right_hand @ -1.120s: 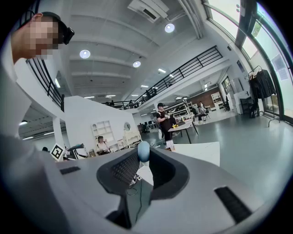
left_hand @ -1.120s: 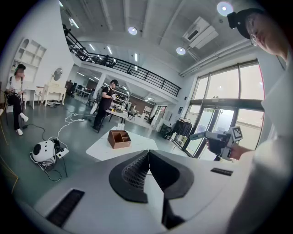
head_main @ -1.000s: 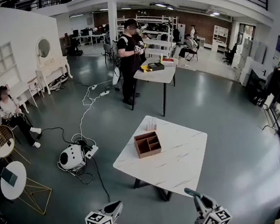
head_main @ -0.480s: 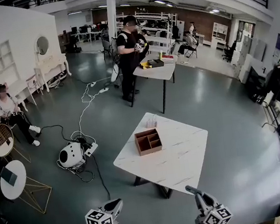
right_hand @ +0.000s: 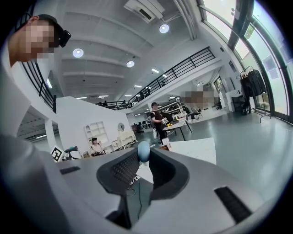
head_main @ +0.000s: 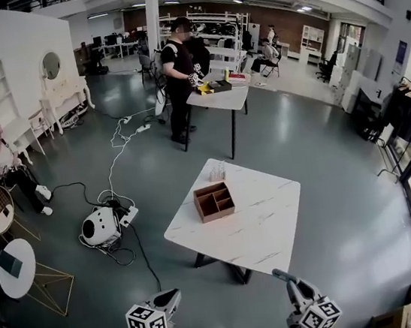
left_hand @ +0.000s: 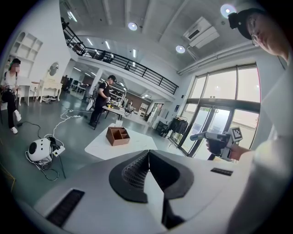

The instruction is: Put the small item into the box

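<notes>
I look down across a wide hall with a grey floor. At 12 o'clock from me stands a white table (head_main: 263,223), well apart from both grippers. A brown wooden box (head_main: 214,200) with open compartments sits on the tabletop, toward its 10 o'clock side. A few clear containers (head_main: 217,171), too small to make out, stand at the table edge just beyond the box.

My left gripper (head_main: 171,297) is at 7 o'clock in the head view, low in the picture and pointing toward the table. In its own view the left gripper (left_hand: 147,153) has its jaws pressed together with nothing between them, and the box (left_hand: 117,135) lies far ahead.

My right gripper (head_main: 277,274) is at 5 o'clock in the head view. In its own view the right gripper (right_hand: 143,158) has its jaws closed on the small item (right_hand: 143,151), a rounded blue-grey piece pinched at the very tips. It is held in the air, well short of the box.

On the floor at 10 o'clock is a white rounded device (head_main: 99,227) with cables (head_main: 117,153) trailing away from it. A seated person (head_main: 2,164) is at 9 o'clock. At 12 o'clock, beyond my table, a standing person (head_main: 178,76) works at a second table (head_main: 219,100).
</notes>
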A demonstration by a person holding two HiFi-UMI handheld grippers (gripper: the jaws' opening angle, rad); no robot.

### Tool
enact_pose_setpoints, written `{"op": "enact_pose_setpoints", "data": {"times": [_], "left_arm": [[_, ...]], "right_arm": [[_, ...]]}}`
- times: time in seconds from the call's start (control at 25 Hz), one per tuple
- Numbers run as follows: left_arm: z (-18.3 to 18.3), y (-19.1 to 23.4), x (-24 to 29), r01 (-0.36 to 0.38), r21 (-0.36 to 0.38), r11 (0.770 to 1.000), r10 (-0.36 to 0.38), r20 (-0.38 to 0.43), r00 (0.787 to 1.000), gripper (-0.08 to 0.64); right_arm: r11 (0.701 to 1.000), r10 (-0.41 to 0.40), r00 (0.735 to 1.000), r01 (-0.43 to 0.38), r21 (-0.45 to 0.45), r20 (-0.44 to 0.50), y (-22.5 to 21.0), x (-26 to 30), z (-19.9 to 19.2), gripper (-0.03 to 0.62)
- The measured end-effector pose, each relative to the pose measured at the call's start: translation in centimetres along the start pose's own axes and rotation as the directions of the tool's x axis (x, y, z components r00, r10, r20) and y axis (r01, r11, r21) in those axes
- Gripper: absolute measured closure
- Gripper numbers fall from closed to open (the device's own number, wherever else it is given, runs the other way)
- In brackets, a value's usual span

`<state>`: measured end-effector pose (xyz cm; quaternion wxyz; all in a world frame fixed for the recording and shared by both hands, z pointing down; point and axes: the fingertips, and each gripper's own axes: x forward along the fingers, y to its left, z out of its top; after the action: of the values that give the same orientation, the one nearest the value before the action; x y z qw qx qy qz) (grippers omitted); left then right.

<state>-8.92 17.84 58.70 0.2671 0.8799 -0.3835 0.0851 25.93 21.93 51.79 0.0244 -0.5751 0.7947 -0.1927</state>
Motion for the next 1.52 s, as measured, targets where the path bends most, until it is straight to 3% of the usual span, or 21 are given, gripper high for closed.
{"op": "enact_pose_setpoints", "data": {"times": [0.96, 1.52], "left_arm": [[-1.9, 5.6, -3.6, 0.052, -0.021, 0.998, -0.052, -0.041, 0.998, 0.546], [-0.7, 7.1, -2.9, 0.037, -0.033, 0.999, -0.037, -0.016, 0.999, 0.546]], "right_arm": [[0.998, -0.069, 0.997, 0.069, 0.015, -0.030, 6.3, 0.7, -4.3, 0.512], [0.996, -0.080, 0.995, 0.082, 0.028, -0.060, 6.2, 2.4, -4.9, 0.512]]}}
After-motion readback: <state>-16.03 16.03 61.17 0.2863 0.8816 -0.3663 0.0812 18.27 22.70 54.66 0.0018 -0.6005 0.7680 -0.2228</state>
